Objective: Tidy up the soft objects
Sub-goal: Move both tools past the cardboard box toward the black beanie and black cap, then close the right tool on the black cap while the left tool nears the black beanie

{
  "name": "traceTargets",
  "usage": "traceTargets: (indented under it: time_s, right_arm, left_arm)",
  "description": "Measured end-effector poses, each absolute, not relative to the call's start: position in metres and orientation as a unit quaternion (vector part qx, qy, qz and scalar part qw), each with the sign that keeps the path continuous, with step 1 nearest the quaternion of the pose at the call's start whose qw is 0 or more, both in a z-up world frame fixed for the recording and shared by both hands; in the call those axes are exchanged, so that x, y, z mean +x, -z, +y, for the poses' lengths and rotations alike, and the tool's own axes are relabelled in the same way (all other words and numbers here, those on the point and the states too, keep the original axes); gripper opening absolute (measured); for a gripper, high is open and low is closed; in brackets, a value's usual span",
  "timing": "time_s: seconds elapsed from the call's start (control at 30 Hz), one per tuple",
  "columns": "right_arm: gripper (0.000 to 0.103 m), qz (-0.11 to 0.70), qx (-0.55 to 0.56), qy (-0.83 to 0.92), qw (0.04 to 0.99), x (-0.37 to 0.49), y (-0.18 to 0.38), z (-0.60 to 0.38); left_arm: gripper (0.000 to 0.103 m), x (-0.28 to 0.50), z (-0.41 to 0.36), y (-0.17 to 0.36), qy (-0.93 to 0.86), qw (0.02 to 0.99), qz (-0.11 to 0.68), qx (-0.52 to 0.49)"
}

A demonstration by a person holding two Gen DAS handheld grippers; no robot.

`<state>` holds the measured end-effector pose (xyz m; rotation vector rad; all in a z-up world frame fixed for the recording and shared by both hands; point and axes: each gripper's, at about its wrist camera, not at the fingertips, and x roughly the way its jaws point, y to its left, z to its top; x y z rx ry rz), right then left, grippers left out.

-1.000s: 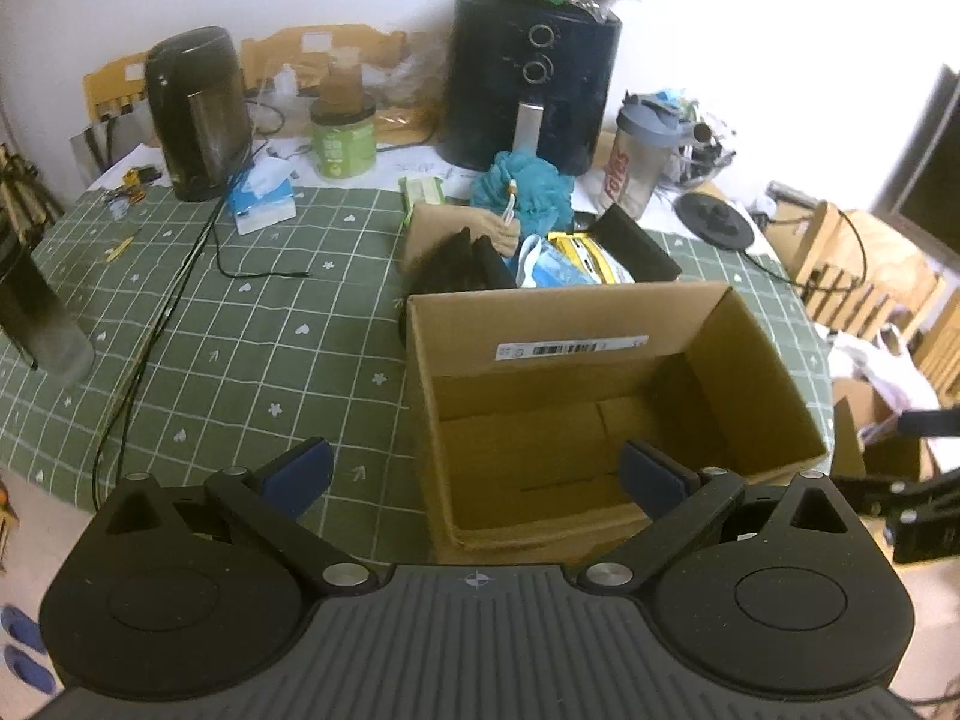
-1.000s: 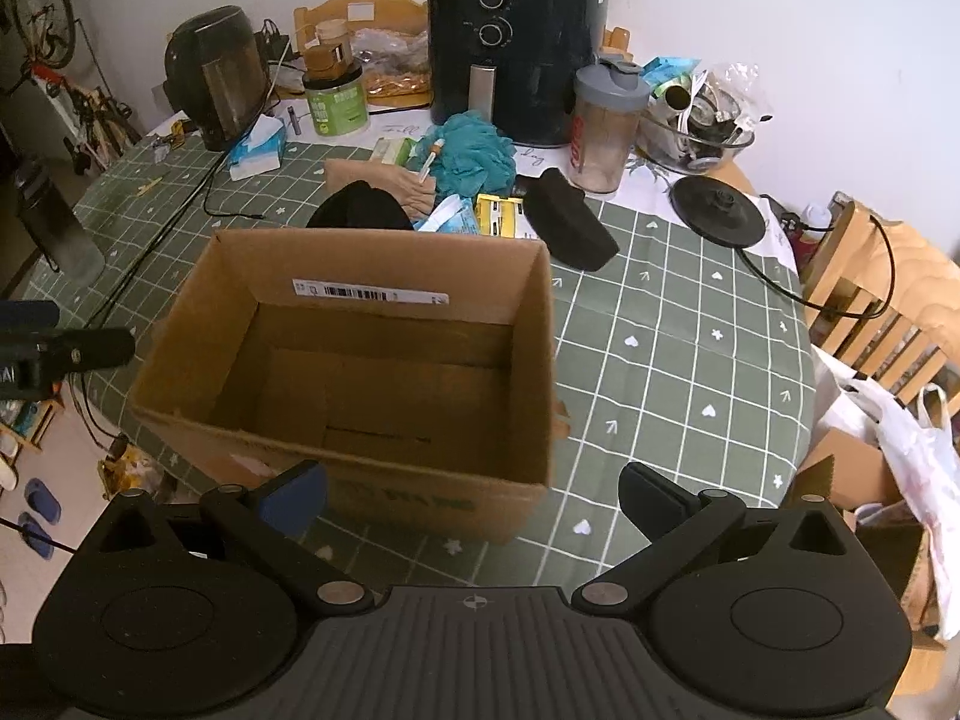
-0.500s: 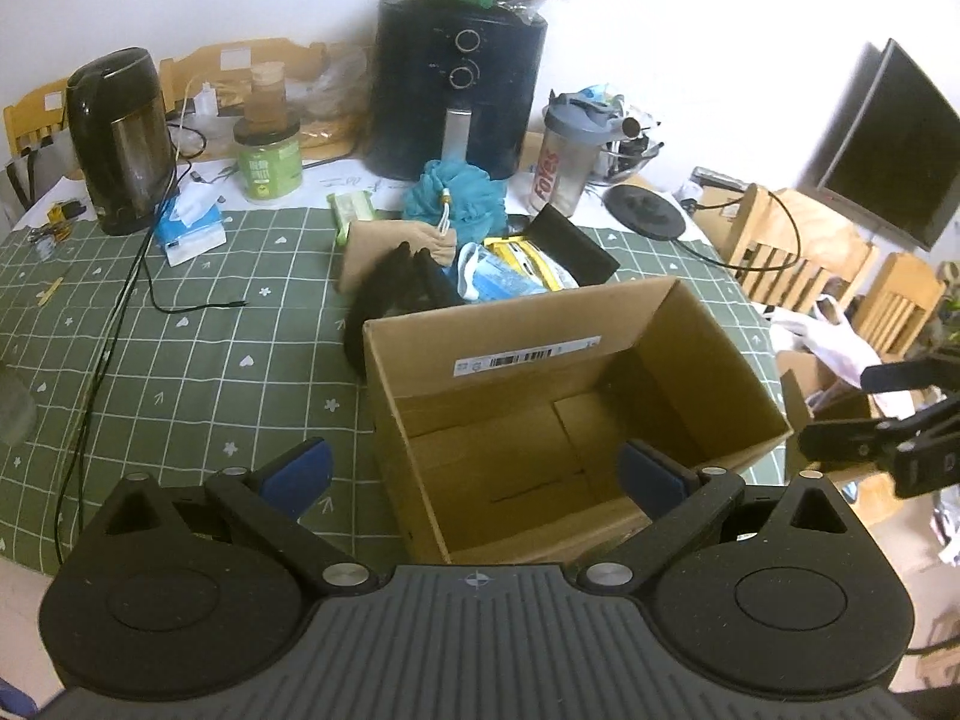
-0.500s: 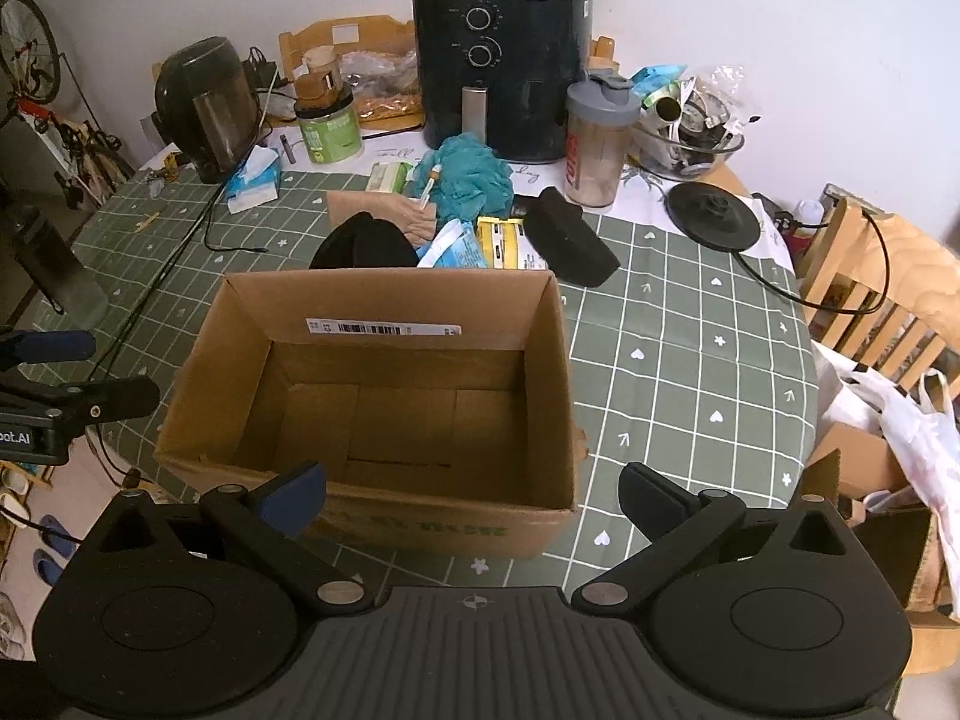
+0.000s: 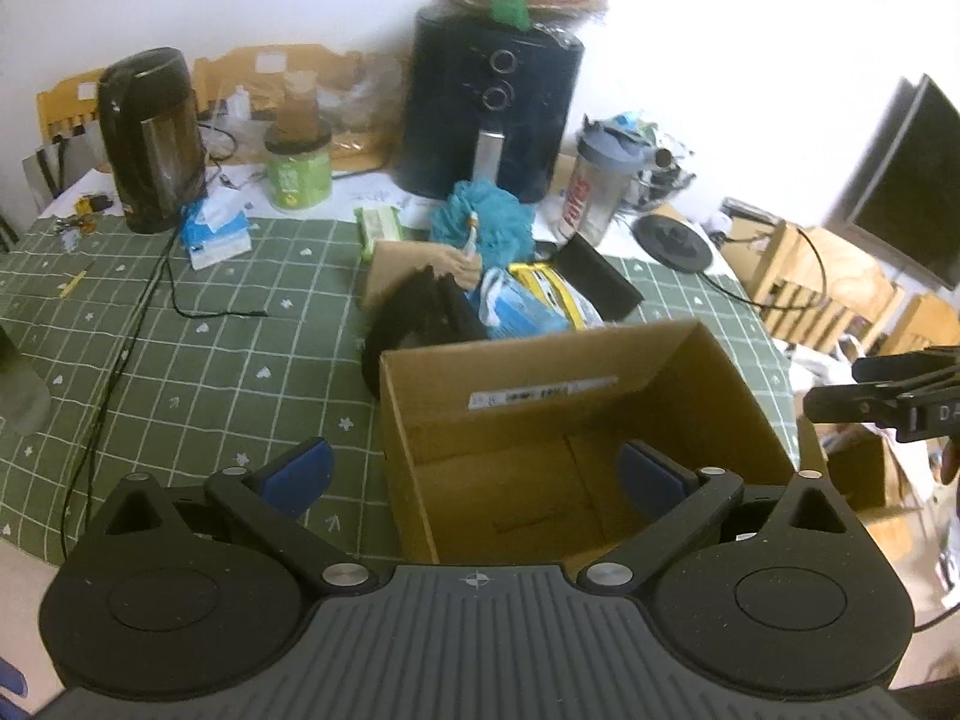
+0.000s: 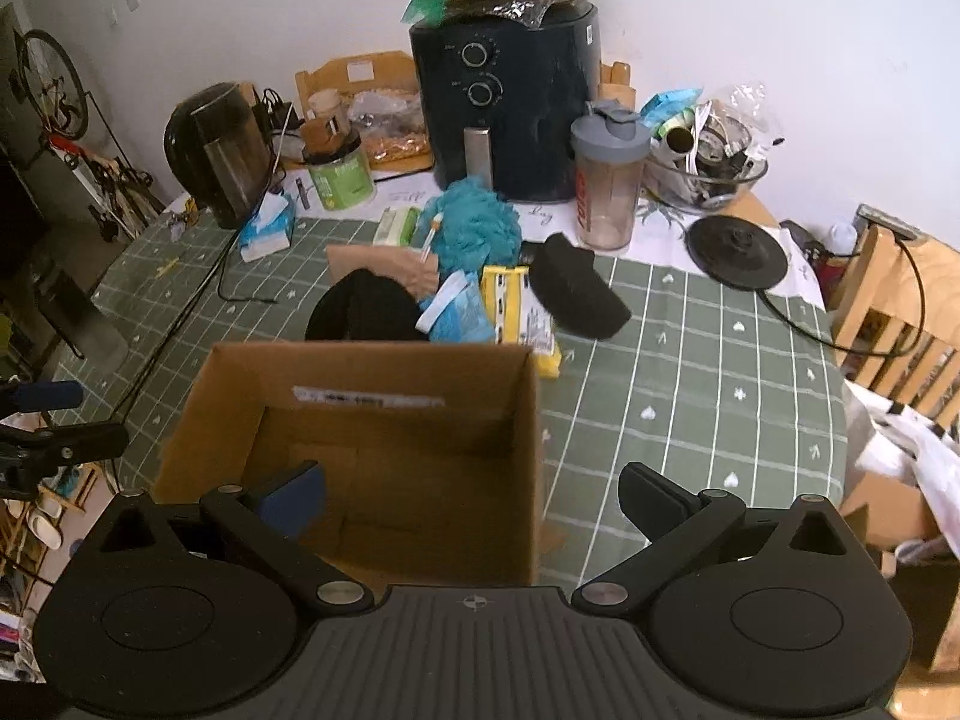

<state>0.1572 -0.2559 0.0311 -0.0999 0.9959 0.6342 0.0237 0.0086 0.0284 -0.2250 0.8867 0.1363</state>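
Note:
An open, empty cardboard box [image 5: 708, 372] [image 6: 528, 420] stands on the green checked tablecloth near the table's front edge. Behind it lies a pile: a teal bath pouf [image 5: 489, 222] [image 6: 477, 228], a black soft item [image 5: 414, 315] [image 6: 363, 306], a tan cloth [image 6: 375, 264], a blue packet [image 5: 522, 309] [image 6: 459, 312], a yellow packet [image 6: 519, 312] and a black sponge-like block [image 5: 597, 285] [image 6: 576, 291]. My left gripper [image 5: 474, 471] hovers open over the box's near left wall, holding nothing. My right gripper [image 6: 471, 495] is open above the box's near right side, also with nothing in it.
At the back stand a black air fryer [image 6: 510, 108], a dark kettle [image 5: 150, 138], a green canister [image 5: 299, 171], a shaker bottle [image 6: 606, 180], a tissue pack [image 5: 216, 231] and a glass bowl of clutter [image 6: 708, 171]. A cable [image 5: 120, 354] crosses the left cloth. Wooden chairs [image 6: 894, 312] stand on the right.
Both grippers shifted viewpoint around the box; the left view swung right then back closer, the right moved in lower over the box. Jaws stayed open. Objects unmoved.

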Motion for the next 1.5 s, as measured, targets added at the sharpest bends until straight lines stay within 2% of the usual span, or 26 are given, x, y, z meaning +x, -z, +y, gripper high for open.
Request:
traceTargets:
  time_s: [0.53,1.03,1.1,1.13,1.17,1.27,1.33,1.5]
  right_arm:
    - [0.103,0.428,-0.091,-0.313,0.843,0.228,-0.012,-0.259]
    - [0.103,0.447,-0.096,-0.301,0.837,0.282,0.000,-0.226]
    - [0.100,0.446,-0.090,-0.303,0.838,0.290,0.004,-0.223]
    - [0.093,0.448,-0.086,-0.305,0.836,0.295,0.007,-0.222]
    - [0.092,0.450,-0.083,-0.309,0.834,0.299,0.010,-0.220]
    - [0.094,0.441,-0.070,-0.326,0.833,0.312,0.019,-0.215]
    - [0.101,0.438,-0.064,-0.327,0.835,0.321,0.026,-0.210]
    - [0.103,0.430,-0.052,-0.323,0.841,0.345,0.053,-0.202]
  left_arm:
    - [0.103,0.061,0.009,-0.047,-0.144,0.900,0.398,-0.109]
    - [0.103,0.104,0.026,-0.033,-0.123,0.900,0.405,-0.105]
    - [0.103,0.108,0.029,-0.030,-0.117,0.899,0.408,-0.107]
    - [0.103,0.110,0.030,-0.028,-0.113,0.899,0.408,-0.109]
    - [0.103,0.111,0.032,-0.027,-0.108,0.900,0.408,-0.111]
    - [0.103,0.114,0.035,-0.024,-0.099,0.900,0.409,-0.115]
    - [0.103,0.115,0.038,-0.021,-0.095,0.899,0.411,-0.119]
    - [0.103,0.116,0.046,-0.015,-0.095,0.894,0.418,-0.131]
